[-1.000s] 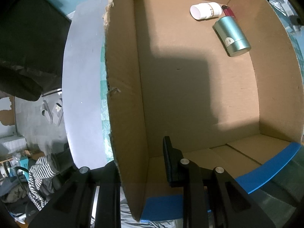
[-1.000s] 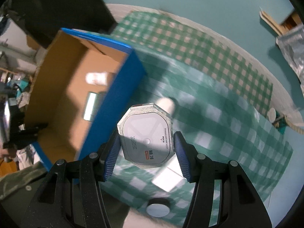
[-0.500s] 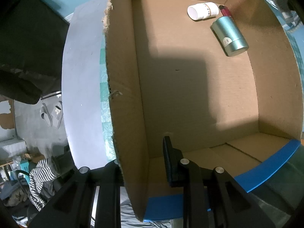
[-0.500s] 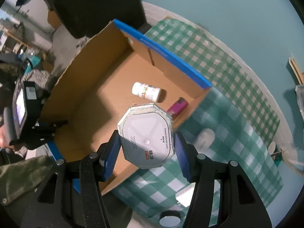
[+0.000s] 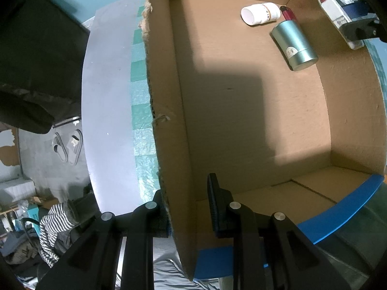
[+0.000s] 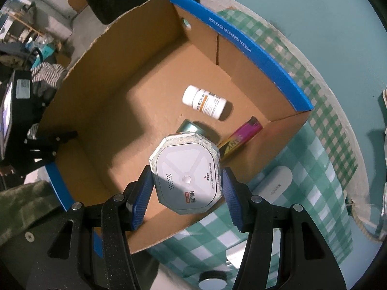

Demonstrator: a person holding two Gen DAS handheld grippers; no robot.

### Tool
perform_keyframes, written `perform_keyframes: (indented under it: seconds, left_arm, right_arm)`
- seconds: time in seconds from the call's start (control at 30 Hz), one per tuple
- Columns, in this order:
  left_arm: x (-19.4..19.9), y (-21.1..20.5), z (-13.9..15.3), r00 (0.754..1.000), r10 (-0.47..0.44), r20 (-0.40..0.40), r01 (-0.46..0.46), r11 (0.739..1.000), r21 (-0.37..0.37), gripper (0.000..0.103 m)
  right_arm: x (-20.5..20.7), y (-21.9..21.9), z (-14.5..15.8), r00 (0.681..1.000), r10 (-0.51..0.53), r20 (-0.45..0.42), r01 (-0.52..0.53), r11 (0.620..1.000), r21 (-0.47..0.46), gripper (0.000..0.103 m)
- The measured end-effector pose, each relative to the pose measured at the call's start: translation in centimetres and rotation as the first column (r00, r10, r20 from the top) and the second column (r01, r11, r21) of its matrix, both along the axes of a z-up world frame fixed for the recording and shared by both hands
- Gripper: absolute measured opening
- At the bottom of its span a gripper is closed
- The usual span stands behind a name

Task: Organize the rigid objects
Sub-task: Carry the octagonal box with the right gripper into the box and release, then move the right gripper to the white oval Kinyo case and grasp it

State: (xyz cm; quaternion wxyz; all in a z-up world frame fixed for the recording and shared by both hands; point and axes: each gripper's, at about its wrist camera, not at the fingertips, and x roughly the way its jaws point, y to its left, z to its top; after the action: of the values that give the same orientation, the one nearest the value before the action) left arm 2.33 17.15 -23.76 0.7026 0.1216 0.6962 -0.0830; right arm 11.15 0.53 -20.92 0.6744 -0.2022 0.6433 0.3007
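Note:
My right gripper is shut on a white octagonal device and holds it above the near right part of an open cardboard box with blue rims. Inside lie a white pill bottle, a teal can partly hidden by the device, and a pink lighter. My left gripper is shut on the box's left wall, one finger outside and one inside. In the left wrist view the bottle, can and lighter lie at the far end, with the held device above the far right rim.
The box sits on a round table with a green checked cloth. A white remote-like object lies on the cloth just right of the box. A small round lid sits near the table's front edge. Clutter and slippers lie on the floor to the left.
My right gripper has carried the octagonal device from over the cloth to over the box, which now fills its view. The device has come into the left wrist view. The left gripper stays put.

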Motion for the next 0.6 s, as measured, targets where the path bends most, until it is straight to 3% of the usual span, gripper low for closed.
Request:
perform_keyframes:
  seconds: [0.6]
  left_arm:
    - [0.1, 0.3, 0.0, 1.0, 0.016, -0.009, -0.016, 1.0, 0.0, 0.022]
  right_arm:
    - [0.1, -0.3, 1.5, 1.0, 0.0, 0.024, 0.0, 1.0, 0.018, 0.057]
